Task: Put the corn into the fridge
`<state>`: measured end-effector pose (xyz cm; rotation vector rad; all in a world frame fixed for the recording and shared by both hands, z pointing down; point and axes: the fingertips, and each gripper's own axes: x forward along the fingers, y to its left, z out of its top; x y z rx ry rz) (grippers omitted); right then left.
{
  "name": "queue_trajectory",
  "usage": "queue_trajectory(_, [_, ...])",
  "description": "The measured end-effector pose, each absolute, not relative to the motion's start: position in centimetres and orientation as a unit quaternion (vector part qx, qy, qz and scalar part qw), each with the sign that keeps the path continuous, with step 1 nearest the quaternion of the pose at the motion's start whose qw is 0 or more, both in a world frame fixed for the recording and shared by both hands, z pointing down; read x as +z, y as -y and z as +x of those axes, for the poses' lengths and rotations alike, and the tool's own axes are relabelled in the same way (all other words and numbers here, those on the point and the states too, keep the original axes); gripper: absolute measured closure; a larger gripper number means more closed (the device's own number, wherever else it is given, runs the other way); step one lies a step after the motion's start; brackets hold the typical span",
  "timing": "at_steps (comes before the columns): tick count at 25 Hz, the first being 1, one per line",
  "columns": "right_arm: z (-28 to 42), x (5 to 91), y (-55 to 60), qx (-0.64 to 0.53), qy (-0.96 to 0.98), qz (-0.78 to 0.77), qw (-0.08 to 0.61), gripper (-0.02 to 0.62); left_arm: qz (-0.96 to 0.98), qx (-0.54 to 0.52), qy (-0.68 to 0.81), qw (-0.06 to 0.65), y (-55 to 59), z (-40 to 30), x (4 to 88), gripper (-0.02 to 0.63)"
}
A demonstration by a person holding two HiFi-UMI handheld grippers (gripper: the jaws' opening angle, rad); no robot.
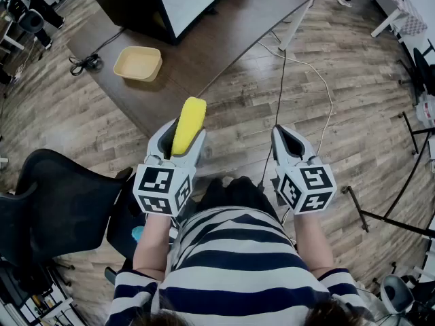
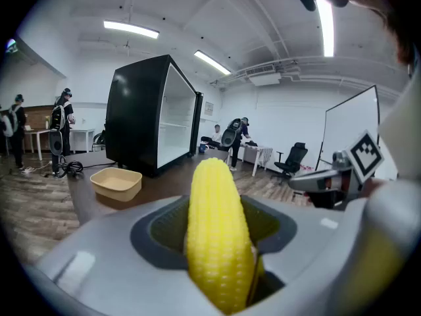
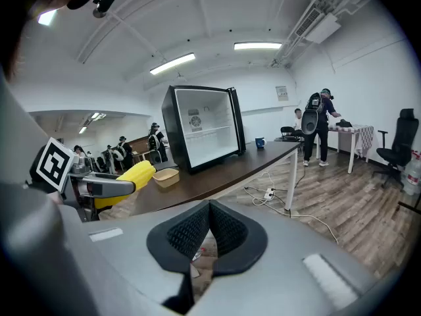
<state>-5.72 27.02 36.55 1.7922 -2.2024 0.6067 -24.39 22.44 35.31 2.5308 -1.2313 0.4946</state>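
**First:** Left gripper view, nearest thing: what does the left gripper (image 1: 178, 145) hold?

**Second:** Its jaws clench the yellow ridged corn cob (image 2: 214, 222), well short of the black box fridge (image 2: 154, 114). The right gripper (image 3: 209, 221) is closed on nothing.

**First:** Farther off?

**Second:** A beige plastic tub (image 2: 117, 182) sits near the fridge. The corn is mid-carry; next it likely needs a reach into the fridge's white interior.

beige tub (image 1: 138, 63) on table (image 1: 231, 36), blk chair (image 1: 61, 199)
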Motion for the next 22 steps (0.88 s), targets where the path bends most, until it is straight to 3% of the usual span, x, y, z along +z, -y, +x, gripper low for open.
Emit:
queue_trajectory(7, [-5.9, 36.3, -26.7, 0.222, 0.753, 0.612, 0.094, 0.598, 0.877, 0.173, 0.425, 0.146, -22.2, -24.7, 35.3, 0.606])
queue_trajectory(22, [-3.8, 37.6, -24.3, 0.238, 0.750, 0.606, 0.116, 0.598, 0.877, 0.184, 0.416, 0.153, -19.5, -22.1, 35.8, 0.606])
